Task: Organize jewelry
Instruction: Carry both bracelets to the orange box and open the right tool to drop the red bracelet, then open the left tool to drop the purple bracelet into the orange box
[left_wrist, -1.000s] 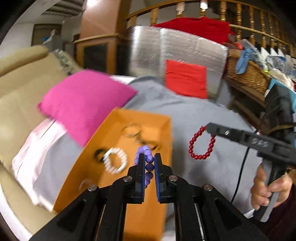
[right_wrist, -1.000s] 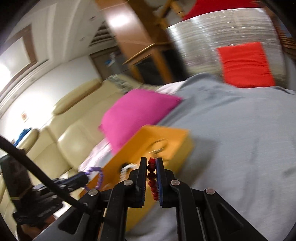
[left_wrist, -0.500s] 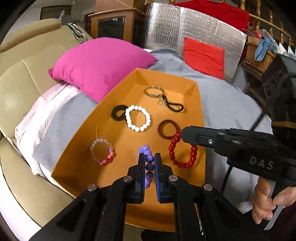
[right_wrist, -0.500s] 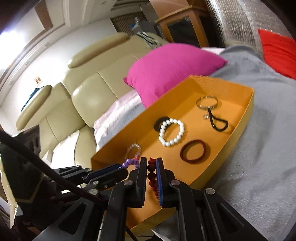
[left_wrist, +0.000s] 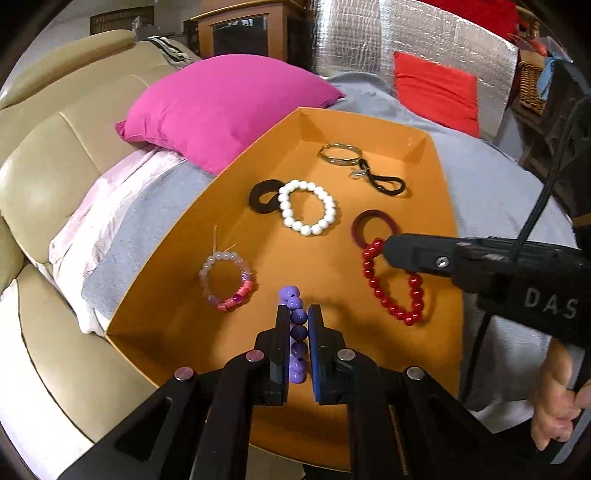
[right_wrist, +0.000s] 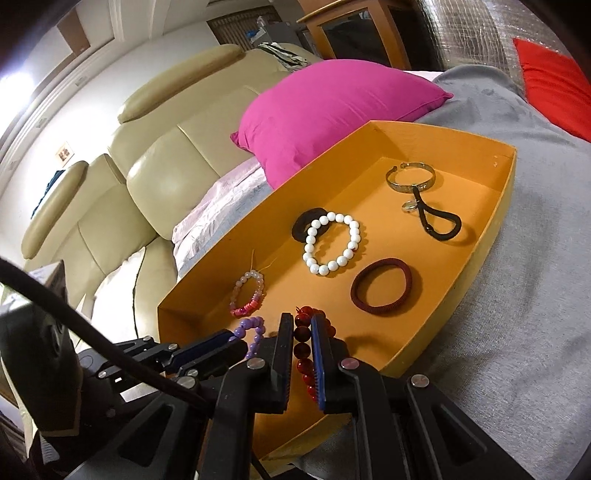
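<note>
Over the orange tray (left_wrist: 236, 184), the left hand-held gripper (left_wrist: 298, 325) pinches a purple bead bracelet (left_wrist: 295, 314), the right hand-held gripper (right_wrist: 298, 332) a red one (right_wrist: 303, 339).

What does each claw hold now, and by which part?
Left claw pinches the purple bracelet across its beads on one side. Right claw pinches the red bracelet likewise.

My left claw (left_wrist: 298, 325) is clamped tight, low and level; my right claw (right_wrist: 302, 334) is likewise closed beside it.
</note>
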